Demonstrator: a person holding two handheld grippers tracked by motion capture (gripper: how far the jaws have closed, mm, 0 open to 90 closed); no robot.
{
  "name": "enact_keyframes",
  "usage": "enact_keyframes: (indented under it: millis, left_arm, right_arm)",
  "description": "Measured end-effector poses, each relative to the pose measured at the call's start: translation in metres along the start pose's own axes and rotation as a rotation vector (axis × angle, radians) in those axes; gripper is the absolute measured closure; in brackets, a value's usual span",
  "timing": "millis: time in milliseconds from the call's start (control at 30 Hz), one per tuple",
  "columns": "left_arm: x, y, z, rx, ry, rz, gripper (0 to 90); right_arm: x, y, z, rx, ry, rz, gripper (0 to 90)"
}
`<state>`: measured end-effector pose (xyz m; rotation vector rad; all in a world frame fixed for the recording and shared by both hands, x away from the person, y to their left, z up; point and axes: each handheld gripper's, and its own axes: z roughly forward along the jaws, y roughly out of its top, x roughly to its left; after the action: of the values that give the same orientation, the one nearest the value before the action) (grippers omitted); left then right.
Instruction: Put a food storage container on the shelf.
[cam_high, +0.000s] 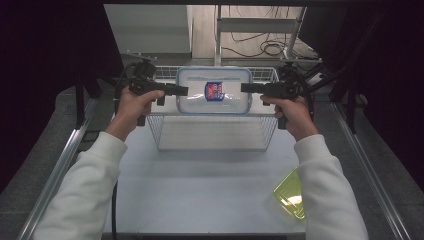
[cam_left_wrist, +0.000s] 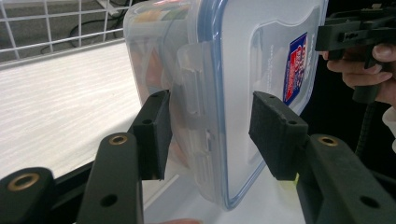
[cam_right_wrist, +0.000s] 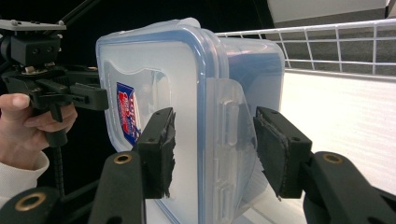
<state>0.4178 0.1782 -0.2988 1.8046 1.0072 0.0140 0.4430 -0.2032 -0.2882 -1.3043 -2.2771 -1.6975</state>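
Black jaws of the left gripper (cam_left_wrist: 210, 135) rise nearest the lens in the left gripper view, straddling the latch flap on one short end of the clear lidded container (cam_left_wrist: 224, 84): one pad presses the tub wall, the other the lid face, so it is pinching that end. From the right gripper view, the right gripper (cam_right_wrist: 212, 149) does the same at the far end, one pad on the lid and one behind the latch flap, clamped on it. Seen from the high view, the container (cam_high: 214, 91) hangs level between the two tools, the left gripper (cam_high: 182, 90) at its nine o'clock and the right gripper (cam_high: 246, 88) at its three o'clock, above the far half of the white wire basket (cam_high: 215, 135). A red-and-blue label (cam_high: 214, 91) sits mid-lid. Each hold is a narrow bite on smooth plastic, so the likely failure is slippage: if the hands drift apart or one dips, an end may slide free and the box swing or drop against the basket's rim. Squeezing on the flaps could also pop a latch. A yellow-green lid (cam_high: 291, 195) lies at five o'clock on the table (cam_high: 200, 190), well apart.
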Motion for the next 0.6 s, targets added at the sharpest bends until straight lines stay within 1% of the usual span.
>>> enact_keyframes:
  millis: [100,200,333,467,500,600]
  left_arm:
    - [0.003,-0.001,0.0,0.007,0.005,-0.007,49.9]
    - [0.003,-0.001,-0.002,0.004,0.011,-0.013,49.9]
    - [0.005,0.0,-0.001,-0.002,0.013,-0.033,49.6]
    - [0.011,0.002,0.0,-0.005,0.003,-0.058,49.0]
    - [0.013,0.004,0.001,-0.008,0.007,-0.069,48.9]
    - [0.012,0.006,0.004,-0.009,0.028,-0.072,46.3]
  right_arm:
    - [-0.001,0.0,0.003,0.004,0.001,0.006,48.8]
    - [-0.003,0.0,0.007,0.005,0.012,0.02,48.8]
    - [-0.006,0.001,0.01,0.0,0.019,0.033,48.7]
    - [-0.009,0.005,0.014,0.001,0.016,0.05,48.5]
    - [-0.009,0.006,0.015,0.003,0.014,0.055,48.4]
    - [-0.01,0.007,0.017,0.0,0.004,0.058,48.2]
